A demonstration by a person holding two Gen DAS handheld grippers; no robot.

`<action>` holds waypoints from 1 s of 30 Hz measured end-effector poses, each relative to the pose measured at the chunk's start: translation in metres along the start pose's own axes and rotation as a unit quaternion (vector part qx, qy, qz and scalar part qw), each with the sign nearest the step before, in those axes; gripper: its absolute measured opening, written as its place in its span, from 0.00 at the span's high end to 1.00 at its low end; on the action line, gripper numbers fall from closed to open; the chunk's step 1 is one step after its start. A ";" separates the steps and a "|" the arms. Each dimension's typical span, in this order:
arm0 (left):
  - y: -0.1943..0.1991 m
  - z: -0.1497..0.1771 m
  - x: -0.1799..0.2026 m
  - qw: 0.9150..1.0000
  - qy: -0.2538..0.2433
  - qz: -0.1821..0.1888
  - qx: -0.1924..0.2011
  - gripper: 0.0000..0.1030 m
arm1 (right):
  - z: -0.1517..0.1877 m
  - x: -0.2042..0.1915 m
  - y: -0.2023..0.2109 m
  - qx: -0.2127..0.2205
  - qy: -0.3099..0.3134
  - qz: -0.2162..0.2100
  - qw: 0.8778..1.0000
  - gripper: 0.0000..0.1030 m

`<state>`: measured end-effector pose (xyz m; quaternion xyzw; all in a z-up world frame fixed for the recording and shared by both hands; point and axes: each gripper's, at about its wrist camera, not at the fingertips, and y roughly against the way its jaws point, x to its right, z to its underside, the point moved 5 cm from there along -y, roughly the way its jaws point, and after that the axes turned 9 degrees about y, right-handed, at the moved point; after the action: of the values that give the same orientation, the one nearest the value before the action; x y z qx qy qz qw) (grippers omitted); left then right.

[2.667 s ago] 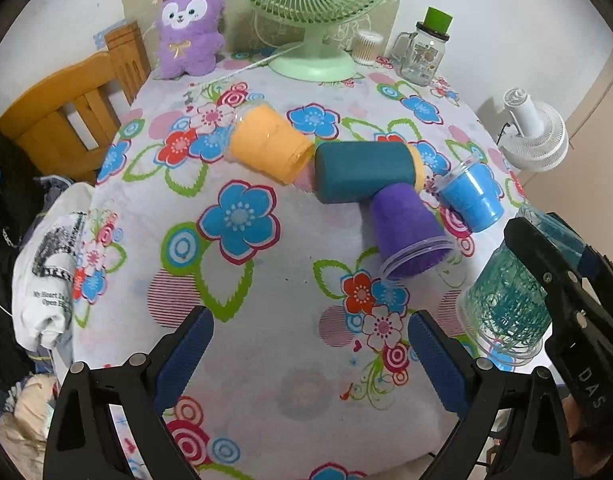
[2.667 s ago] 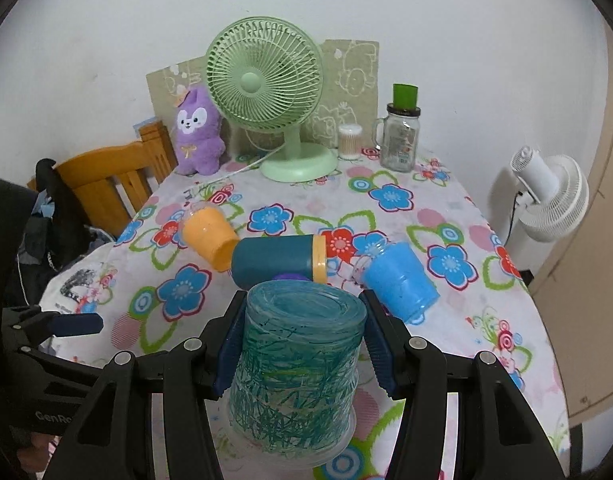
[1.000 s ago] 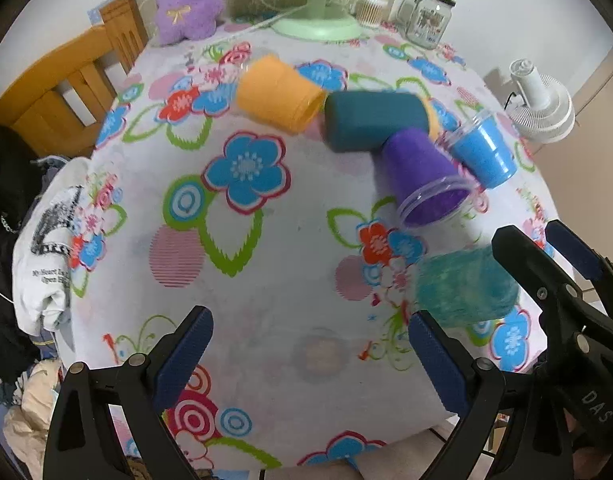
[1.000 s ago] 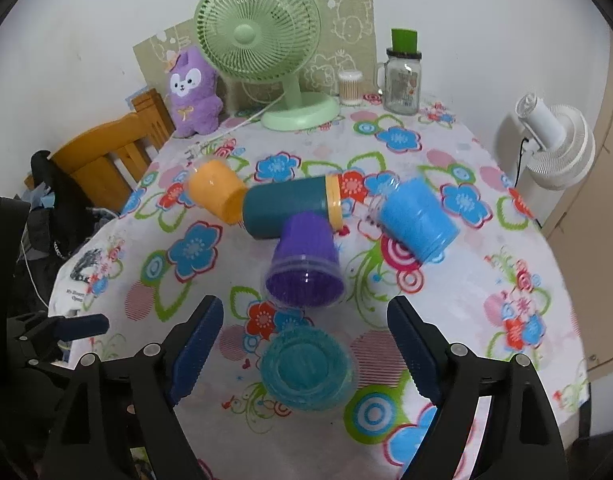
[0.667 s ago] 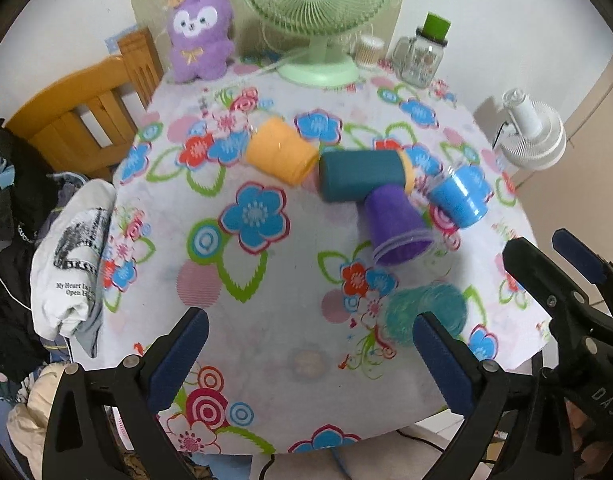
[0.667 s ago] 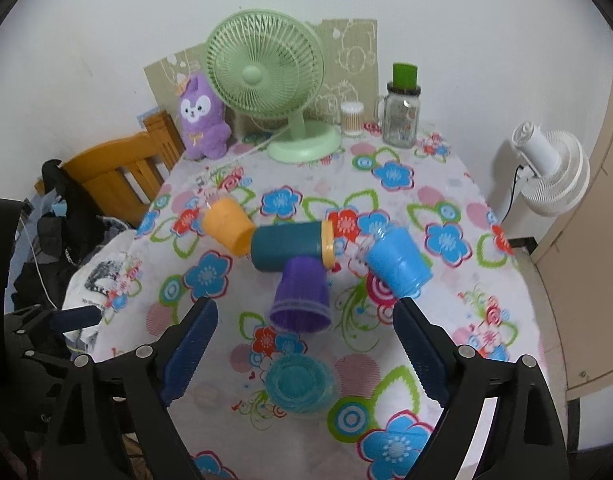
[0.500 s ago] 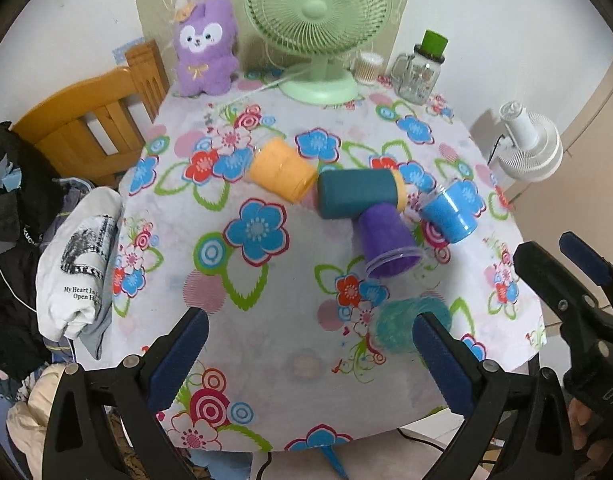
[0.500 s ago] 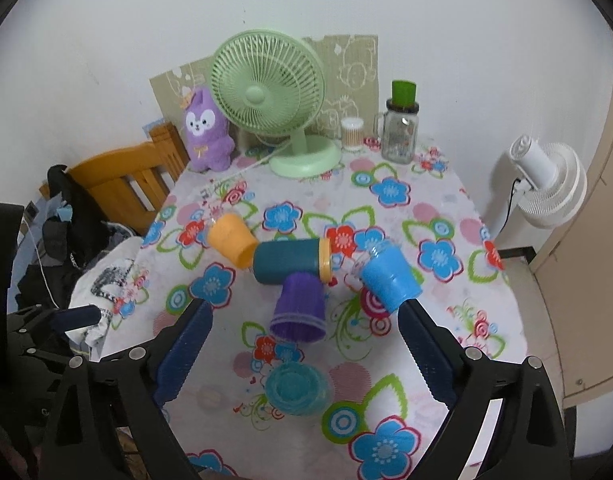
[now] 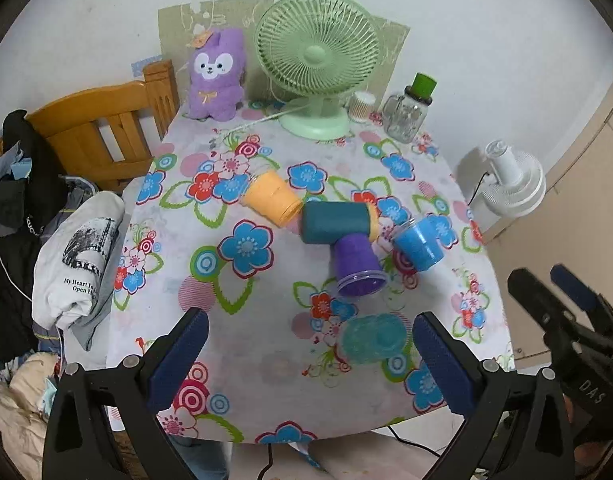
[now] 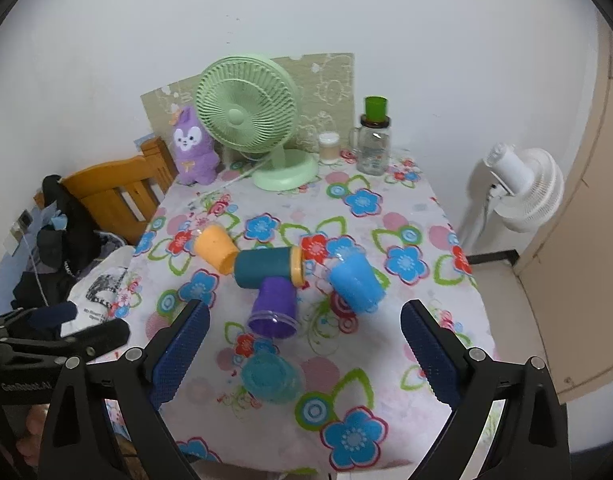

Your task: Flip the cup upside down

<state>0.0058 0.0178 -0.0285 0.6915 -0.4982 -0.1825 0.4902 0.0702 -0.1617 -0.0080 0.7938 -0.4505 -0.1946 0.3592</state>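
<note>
A teal see-through cup [image 9: 372,338] stands upside down near the front edge of the floral table [image 9: 234,320]; it also shows in the right wrist view [image 10: 271,376]. My left gripper [image 9: 311,360] is open and empty, high above the front edge. My right gripper [image 10: 304,354] is open and empty, raised well above the teal cup; it also shows at the right of the left wrist view [image 9: 562,300]. An orange cup [image 9: 271,199], a dark teal tumbler [image 9: 338,223], a purple cup [image 9: 356,266] and a blue cup [image 9: 420,243] lie on their sides mid-table.
A green desk fan [image 9: 316,60], a purple plush toy [image 9: 216,74], a glass jar with green lid [image 9: 410,114] and a small white container [image 9: 360,106] stand at the back. A wooden chair [image 9: 102,132] with clothes is at left. A white floor fan [image 9: 510,180] is at right.
My right gripper let go of the teal cup, which now stands upside down on the table. Both grippers have pulled up and back from the table.
</note>
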 end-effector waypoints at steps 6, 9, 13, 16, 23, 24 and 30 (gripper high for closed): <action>0.013 0.006 0.007 1.000 0.000 0.007 0.017 0.00 | 0.007 0.007 0.014 0.010 -0.013 0.007 1.000 0.05; 0.015 0.009 0.009 1.000 -0.003 0.006 0.023 0.00 | 0.009 0.006 0.018 0.016 -0.008 0.012 1.000 0.04; 0.016 0.012 0.012 1.000 -0.008 0.007 0.024 0.00 | 0.010 0.005 0.022 0.020 -0.008 0.012 1.000 0.04; 0.017 0.013 0.016 1.000 -0.014 0.008 0.026 0.00 | 0.009 0.004 0.026 0.023 -0.002 0.018 1.000 0.04; 0.024 0.011 0.025 0.999 -0.030 0.008 0.040 0.00 | 0.006 0.005 0.031 0.031 -0.001 0.028 0.999 0.04; 0.025 0.011 0.025 0.999 -0.031 0.007 0.041 0.00 | 0.006 0.005 0.031 0.031 -0.001 0.028 0.999 0.04; 0.025 0.009 0.024 0.999 -0.032 0.003 0.042 0.00 | 0.006 0.006 0.031 0.031 -0.001 0.028 0.999 0.04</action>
<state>-0.0034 -0.0079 -0.0053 0.7037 -0.5232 -0.1816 0.4450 0.0515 -0.1792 0.0114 0.7915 -0.4786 -0.1718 0.3392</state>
